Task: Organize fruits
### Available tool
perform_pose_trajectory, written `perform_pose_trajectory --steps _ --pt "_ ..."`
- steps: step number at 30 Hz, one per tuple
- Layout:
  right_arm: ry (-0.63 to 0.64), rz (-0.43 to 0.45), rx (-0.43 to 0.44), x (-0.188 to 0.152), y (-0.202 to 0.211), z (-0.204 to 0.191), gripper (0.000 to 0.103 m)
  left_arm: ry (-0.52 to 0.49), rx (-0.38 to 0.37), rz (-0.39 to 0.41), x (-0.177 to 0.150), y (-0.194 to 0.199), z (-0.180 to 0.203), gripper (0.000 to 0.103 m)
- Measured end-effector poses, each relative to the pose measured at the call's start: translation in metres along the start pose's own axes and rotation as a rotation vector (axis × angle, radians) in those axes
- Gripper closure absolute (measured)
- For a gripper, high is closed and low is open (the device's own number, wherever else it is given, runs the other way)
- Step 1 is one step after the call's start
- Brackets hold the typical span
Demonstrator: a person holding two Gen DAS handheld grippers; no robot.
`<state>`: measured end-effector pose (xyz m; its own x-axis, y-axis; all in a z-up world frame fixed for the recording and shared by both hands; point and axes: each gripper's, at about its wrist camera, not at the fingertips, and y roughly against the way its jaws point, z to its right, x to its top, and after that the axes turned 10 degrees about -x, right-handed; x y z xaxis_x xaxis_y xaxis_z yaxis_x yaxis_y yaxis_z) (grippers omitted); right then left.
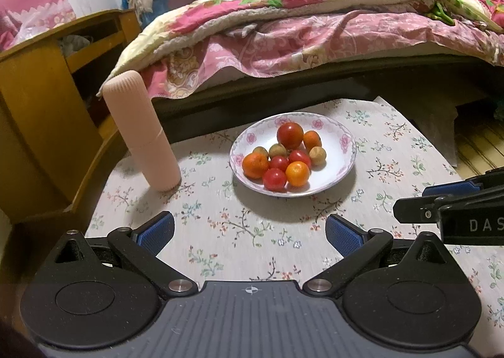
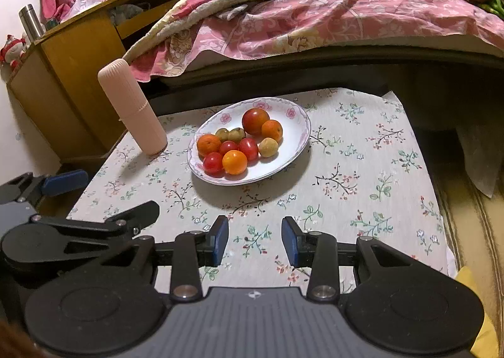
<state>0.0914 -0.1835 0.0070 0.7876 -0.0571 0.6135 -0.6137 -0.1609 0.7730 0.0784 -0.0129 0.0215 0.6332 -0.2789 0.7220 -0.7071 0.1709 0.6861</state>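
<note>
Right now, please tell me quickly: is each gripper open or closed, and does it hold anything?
Left gripper: open wide, holding nothing, above the tablecloth.
Right gripper: open with a narrower gap, holding nothing; the fruits are all on the plate.

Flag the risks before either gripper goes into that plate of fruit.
1. The fruits on the plate lie bunched and touching; picking the front orange could nudge the cherry tomato beside it and send round fruit rolling.
2. The tall pink container stands upright near the plate; the left gripper might tip it.
3. The right gripper shows only a narrow gap, likely too tight for the large tomato.
</note>
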Motion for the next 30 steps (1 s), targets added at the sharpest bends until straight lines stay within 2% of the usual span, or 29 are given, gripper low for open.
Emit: perform_pose_trajectory --steps 15,30 --pt "-0.01 -0.01 0.017 -0.023 0.025 -0.005 0.064 0.041 -0.027 -0.003 -0.019 0.025 0.005 0.0" --pt "0.006 -0.042 0.038 -0.055 0.048 -0.015 0.064 0.032 -0.012 -0.072 -0.049 0.038 0.018 0.0"
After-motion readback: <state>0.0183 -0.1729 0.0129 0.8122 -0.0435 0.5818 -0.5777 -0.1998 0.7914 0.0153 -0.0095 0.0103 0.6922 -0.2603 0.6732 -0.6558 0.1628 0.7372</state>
